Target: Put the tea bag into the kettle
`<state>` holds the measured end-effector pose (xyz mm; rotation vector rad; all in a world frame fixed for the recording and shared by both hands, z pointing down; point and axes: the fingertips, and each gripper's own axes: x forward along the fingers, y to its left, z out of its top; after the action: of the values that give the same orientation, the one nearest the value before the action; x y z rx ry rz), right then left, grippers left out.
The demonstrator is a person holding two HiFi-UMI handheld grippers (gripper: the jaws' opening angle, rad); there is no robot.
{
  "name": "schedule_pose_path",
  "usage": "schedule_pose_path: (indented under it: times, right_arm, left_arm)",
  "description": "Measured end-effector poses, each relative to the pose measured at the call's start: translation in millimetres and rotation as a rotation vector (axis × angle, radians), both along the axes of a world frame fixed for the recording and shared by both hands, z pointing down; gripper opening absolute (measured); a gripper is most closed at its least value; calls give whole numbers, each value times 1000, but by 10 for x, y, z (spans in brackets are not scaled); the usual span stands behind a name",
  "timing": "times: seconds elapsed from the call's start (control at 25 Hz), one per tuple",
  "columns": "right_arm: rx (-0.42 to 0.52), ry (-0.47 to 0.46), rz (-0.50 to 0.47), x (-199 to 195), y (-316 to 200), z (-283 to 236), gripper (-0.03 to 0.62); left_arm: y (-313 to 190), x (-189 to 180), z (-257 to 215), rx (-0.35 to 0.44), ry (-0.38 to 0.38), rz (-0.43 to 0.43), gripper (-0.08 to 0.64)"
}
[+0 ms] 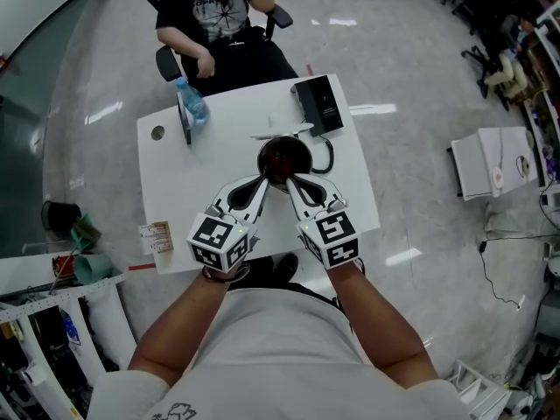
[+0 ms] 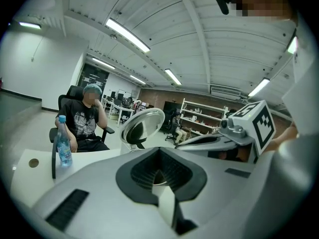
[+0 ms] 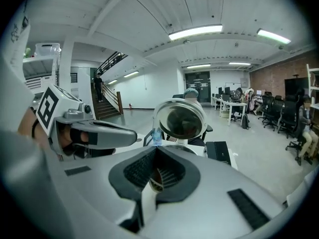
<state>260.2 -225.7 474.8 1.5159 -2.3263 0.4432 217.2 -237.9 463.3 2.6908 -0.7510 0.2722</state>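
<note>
Though unclear, two tools, one kettle.

**The kit on the person doing the tea bag run**

Was standing right by the desk, so here's the look. They're in a plain pale grey short-sleeved T-shirt with a small dark line-drawn print near one shoulder, plus a dark band round the left wrist. The left gripper and right gripper are basically twins. Both have smooth white plastic shells tapering to a point, black ribbed pads inside a black-edged cut-out, and little dark rectangular slots on the flat faces. At the back of each sits a white cube with chunky black square markers.
</note>
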Motion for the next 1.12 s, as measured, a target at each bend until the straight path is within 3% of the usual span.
schedule_pose_path:
  times: [0.36,0.72,1.12]
  right_arm:
    - [80,-137,-13,-162,376,-303,11]
    - [150,-148,-29,-416,634,-562,11]
    - [210,-174,-30,-1221,952,-815,11]
  left_arm:
    - [384,-128,-270,35,33,-45,9]
    - [605,-421,-534,68,61,-81,9]
    - [943,-1081,-778,110,89,-83,9]
